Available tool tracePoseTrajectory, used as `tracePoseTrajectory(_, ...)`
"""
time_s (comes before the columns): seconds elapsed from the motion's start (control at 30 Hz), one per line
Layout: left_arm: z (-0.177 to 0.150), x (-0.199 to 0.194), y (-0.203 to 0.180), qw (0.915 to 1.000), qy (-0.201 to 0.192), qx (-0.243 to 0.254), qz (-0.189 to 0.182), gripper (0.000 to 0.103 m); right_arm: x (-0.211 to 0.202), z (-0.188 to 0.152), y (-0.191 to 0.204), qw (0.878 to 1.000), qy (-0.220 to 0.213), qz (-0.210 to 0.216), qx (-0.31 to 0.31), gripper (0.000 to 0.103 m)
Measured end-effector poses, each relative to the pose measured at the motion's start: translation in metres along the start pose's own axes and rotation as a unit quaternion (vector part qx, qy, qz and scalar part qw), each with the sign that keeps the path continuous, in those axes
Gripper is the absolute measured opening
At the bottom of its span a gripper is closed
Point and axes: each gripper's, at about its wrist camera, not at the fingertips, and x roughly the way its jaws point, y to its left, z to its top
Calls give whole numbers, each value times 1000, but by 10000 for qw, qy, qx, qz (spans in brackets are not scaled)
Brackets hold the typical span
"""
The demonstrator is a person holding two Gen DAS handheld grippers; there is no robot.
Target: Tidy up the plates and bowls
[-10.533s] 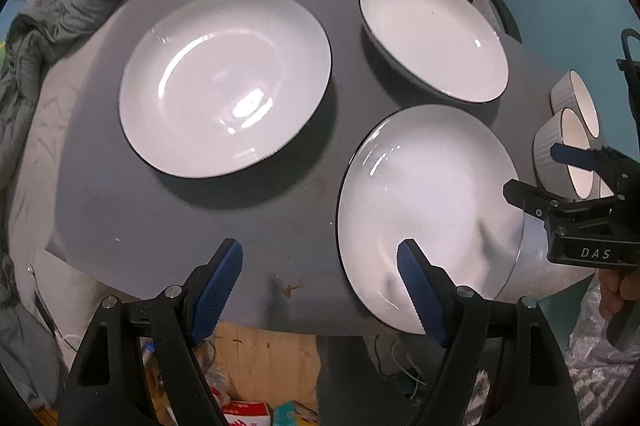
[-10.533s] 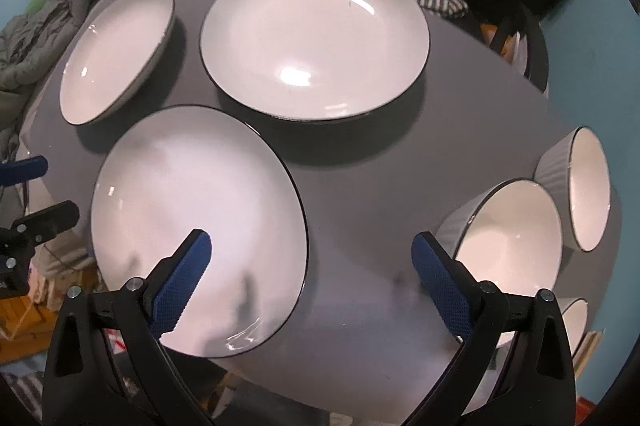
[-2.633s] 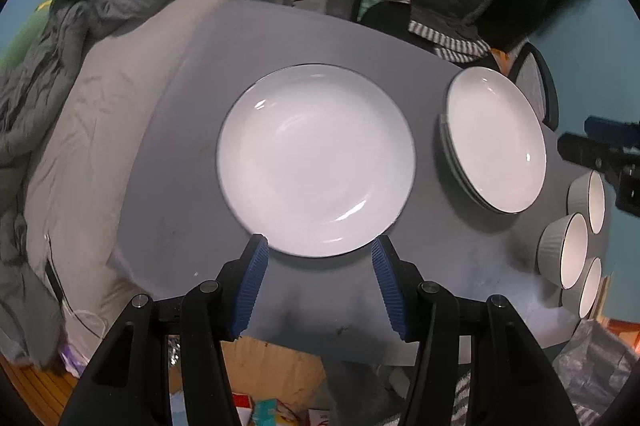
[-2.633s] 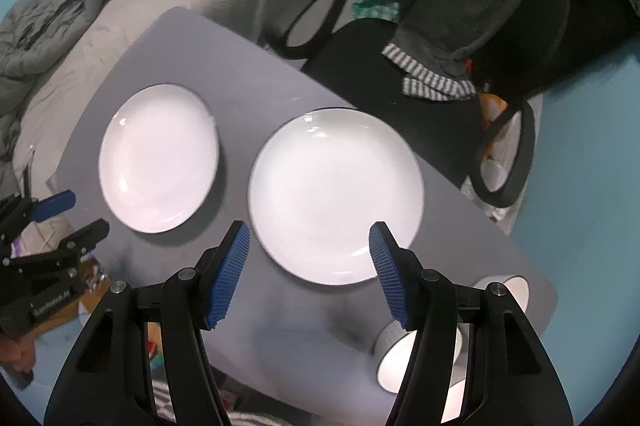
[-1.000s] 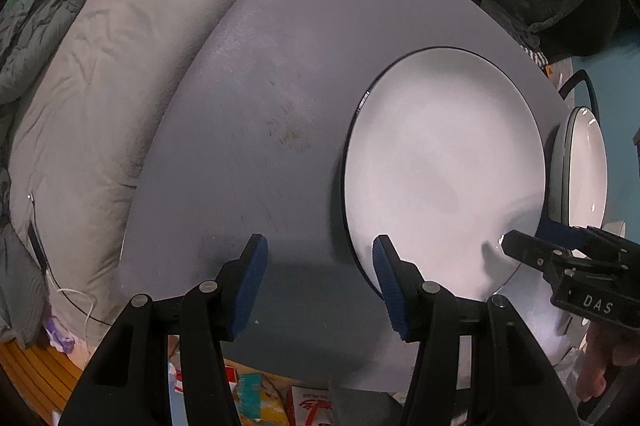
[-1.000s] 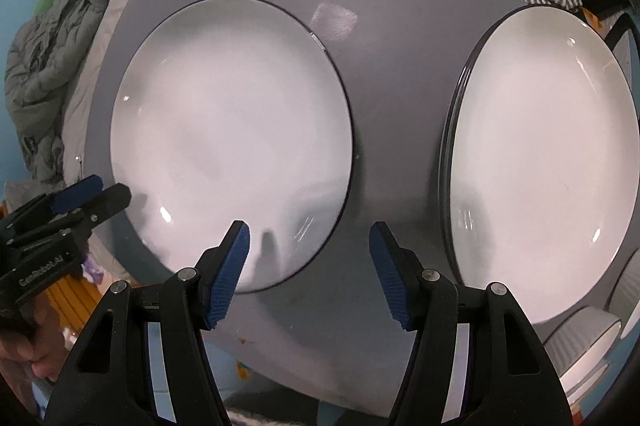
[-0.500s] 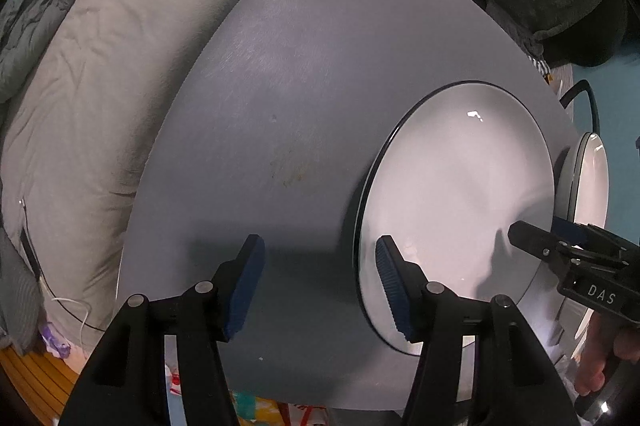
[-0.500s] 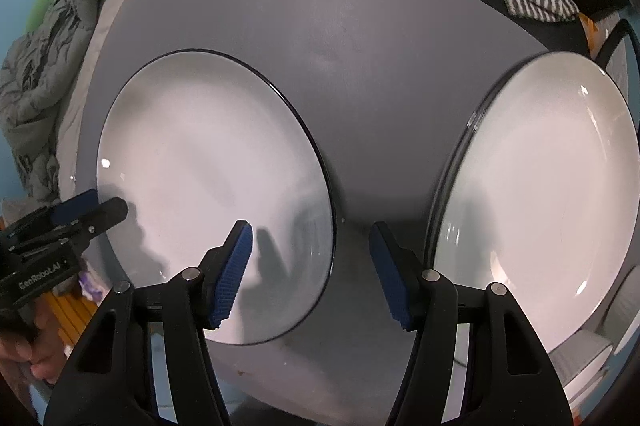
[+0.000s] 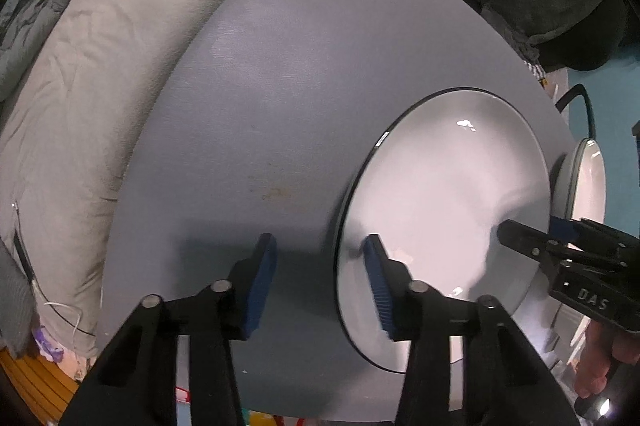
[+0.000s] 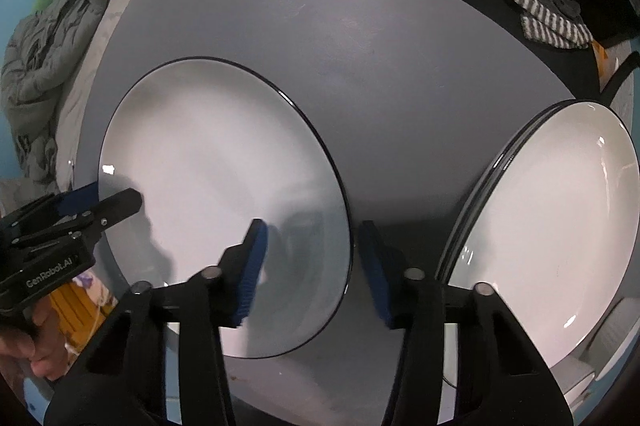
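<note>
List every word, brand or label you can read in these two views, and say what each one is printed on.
"DAS": on the black body of the right gripper, seen in the left wrist view.
"GenRobot.AI": on the black body of the left gripper, seen in the right wrist view.
No other text: none shows on the plates or the table.

Both wrist views steeply down, sharing plate (image 9: 440, 218)

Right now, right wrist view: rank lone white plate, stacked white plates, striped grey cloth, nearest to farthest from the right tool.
1. Lone white black-rimmed plate, its right rim between the right tool pads.
2. Stack of white plates, at the right.
3. Striped grey-and-white cloth, top right, beyond the grey table.
</note>
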Motion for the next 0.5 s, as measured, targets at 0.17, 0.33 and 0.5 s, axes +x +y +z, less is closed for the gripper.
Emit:
tracePoseTrajectory(0.17, 2, -2, -2, 9999, 42, 3, -120, 21, 1, 0, 6, 9997, 3, -131, -195, 36)
tracePoseTrajectory(0.33, 2, -2, -5, 9999, 31, 86, -54, 17, 2, 3, 4, 9996, 39, -199, -206, 30)
tracePoseTrajectory(0.5, 2, -4, -6, 9999, 26, 83, -51, 16, 1, 3, 2, 9996, 11, -194, -220, 27)
